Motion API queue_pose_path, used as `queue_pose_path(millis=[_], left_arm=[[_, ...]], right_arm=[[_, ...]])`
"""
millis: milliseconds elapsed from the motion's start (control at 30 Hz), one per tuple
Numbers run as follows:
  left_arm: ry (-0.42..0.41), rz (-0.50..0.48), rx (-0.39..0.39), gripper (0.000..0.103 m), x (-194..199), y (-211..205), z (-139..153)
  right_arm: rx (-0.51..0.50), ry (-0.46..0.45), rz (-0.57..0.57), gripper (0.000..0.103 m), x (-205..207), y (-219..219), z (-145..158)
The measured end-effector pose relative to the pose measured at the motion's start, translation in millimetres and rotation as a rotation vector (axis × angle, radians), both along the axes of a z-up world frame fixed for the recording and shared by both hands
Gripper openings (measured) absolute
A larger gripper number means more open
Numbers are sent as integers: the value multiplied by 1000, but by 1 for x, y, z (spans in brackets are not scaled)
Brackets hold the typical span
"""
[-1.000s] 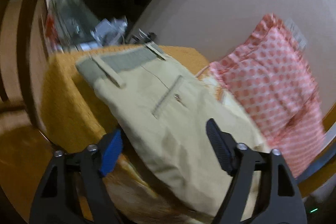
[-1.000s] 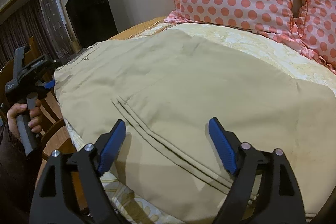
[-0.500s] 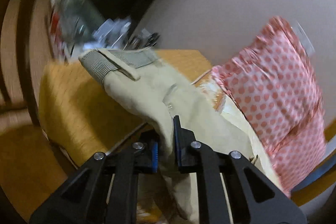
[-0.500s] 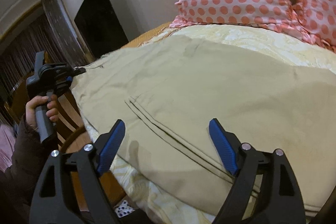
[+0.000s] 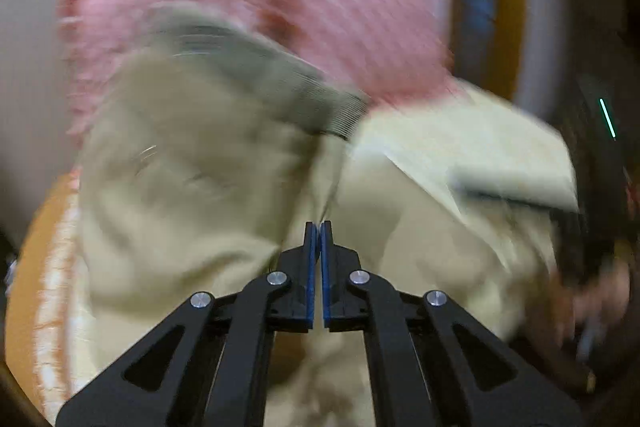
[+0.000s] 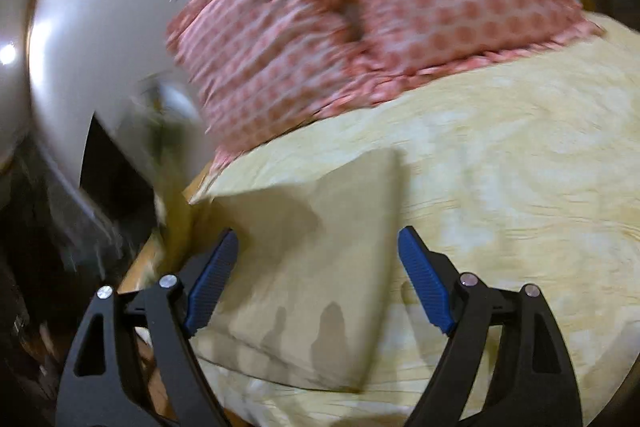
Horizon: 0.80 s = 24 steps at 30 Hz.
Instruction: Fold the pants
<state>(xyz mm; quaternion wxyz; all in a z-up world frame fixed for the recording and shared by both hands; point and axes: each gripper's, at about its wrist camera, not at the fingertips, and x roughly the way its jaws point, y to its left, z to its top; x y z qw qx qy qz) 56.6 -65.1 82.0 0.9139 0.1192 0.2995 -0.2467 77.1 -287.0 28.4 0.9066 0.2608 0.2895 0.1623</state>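
Observation:
The beige pants hang bunched and lifted in the left wrist view, their grey striped waistband lining turned up toward the pillows. My left gripper is shut on a fold of the pants cloth. The view is blurred by motion. In the right wrist view a flat folded part of the pants lies on the pale yellow bedspread. My right gripper is open and empty, its blue pads on either side above that cloth.
Pink polka-dot pillows lie at the head of the bed against a white wall. A dark opening and clutter sit off the bed's left edge. A hand on a gripper handle shows at the right in the left wrist view.
My left gripper closed on the waistband side of the pants and swung them up and over toward the pillows. My right gripper stayed open and its view turned toward the pillows.

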Motion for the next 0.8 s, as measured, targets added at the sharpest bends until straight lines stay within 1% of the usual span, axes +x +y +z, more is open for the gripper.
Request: queue_pose_path(millis=[33,67,100,133,167,200,233,300,333,367,433,467,533,567,600,633,667,733,800], left_arm=[[40,-52,10,1,-7,-7,-13],[65,-79,11,1,-10,-10,-20],[70,-101,20,0,-17,-12,-27],[59,-105,30,0,-22,-11,-30],[68,-113,22,0,-26,-8,-31],[80,-117,7,0,-27,-5,-32],[80,-122,-12,0,-29,1,-31],[82,-118,-15,0,-33,5,-30],[82,-102,-37,0,-33,13,-27],[86,-92,-64,0,-38,15,-24],[89,-55,-119,2,-34,27,-14],[72,-15,-144,6,-32,38,-8],[35,59,-158,14,-27,54,0],[21,98,-160,25,-25,63,3],[7,135,-159,42,-25,71,5],[-12,164,-160,52,-27,78,7],[-30,187,-160,64,-28,83,8],[-58,214,-143,66,-29,87,8],[-66,219,-136,69,-27,89,8]], right_arm=[[42,10,-6,82,1,-11,-2],[84,19,-6,82,3,-18,-5],[129,29,-3,82,6,-25,-8],[188,44,5,82,9,-31,-13],[235,58,12,82,12,-36,-17],[258,79,20,82,15,-37,-21],[258,96,17,80,19,-37,-22],[262,99,51,66,23,-33,-19],[264,103,85,63,25,-27,-17],[258,108,105,61,26,-22,-15],[198,122,108,61,31,-13,-10],[151,138,91,60,33,-10,-9],[95,202,82,54,39,-4,-13],[93,217,89,53,40,-2,-16],[96,235,92,52,39,-1,-18],[102,248,88,52,36,-2,-20],[132,256,90,52,32,-4,-22],[213,260,105,53,18,-10,-22],[272,264,118,60,7,-13,-23]])
